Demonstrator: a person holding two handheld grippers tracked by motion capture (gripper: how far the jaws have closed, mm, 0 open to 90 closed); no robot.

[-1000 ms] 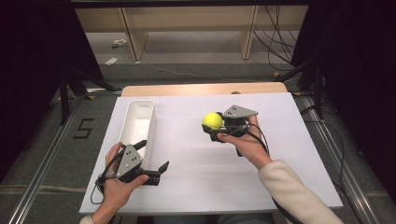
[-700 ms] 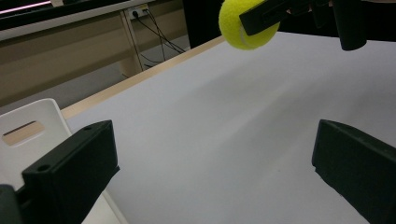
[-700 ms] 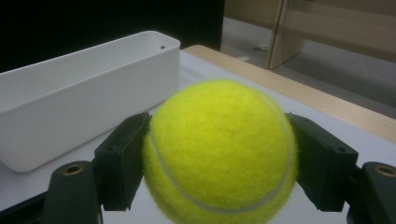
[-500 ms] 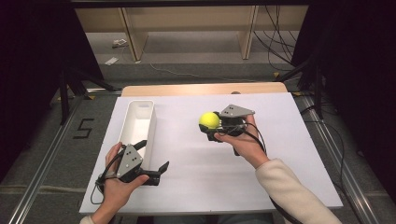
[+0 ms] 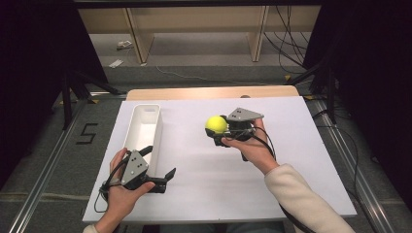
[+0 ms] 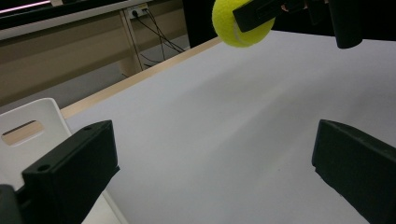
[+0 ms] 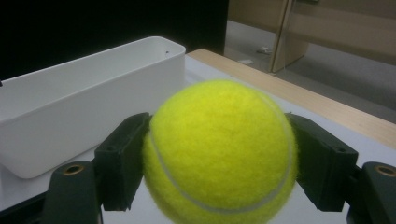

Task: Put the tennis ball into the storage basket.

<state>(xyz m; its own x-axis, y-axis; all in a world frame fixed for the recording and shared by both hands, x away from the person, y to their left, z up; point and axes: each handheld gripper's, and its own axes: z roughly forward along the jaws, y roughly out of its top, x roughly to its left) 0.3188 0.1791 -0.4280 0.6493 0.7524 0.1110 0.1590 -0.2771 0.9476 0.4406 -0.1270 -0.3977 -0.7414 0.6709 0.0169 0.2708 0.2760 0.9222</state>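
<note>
I see the white table [image 5: 301,145] spread wide under both grippers, a strip of bare wood along its far edge. On its left part sits the long white bin [image 5: 142,131], lengthwise away from me, upright and open at the top; in the right gripper view the bin [image 7: 88,100] stands just beyond the ball, apart from it. My right forearm, in a pale sleeve [image 5: 303,199], comes in from the lower right and angles up toward the table's middle, the right hand [image 5: 252,148] wrapped under the right gripper [image 5: 217,130], which points left toward the bin. My left hand [image 5: 121,194] sits low at the near left edge, holding the left gripper [image 5: 160,165] just beside the bin's near end and aimed to the right across the table. The left gripper's jaws stand wide apart with nothing between them, bare table showing through the gap in the left gripper view. The right gripper's jaws are clamped on the yellow tennis ball [image 7: 219,147], one jaw pressed on each flank, the ball bulging forward past both. From above, the tennis ball [image 5: 216,124] is held over the table's middle, right of the bin and well apart from it; in the left gripper view it [image 6: 240,21] hangs clear above the surface.
</note>
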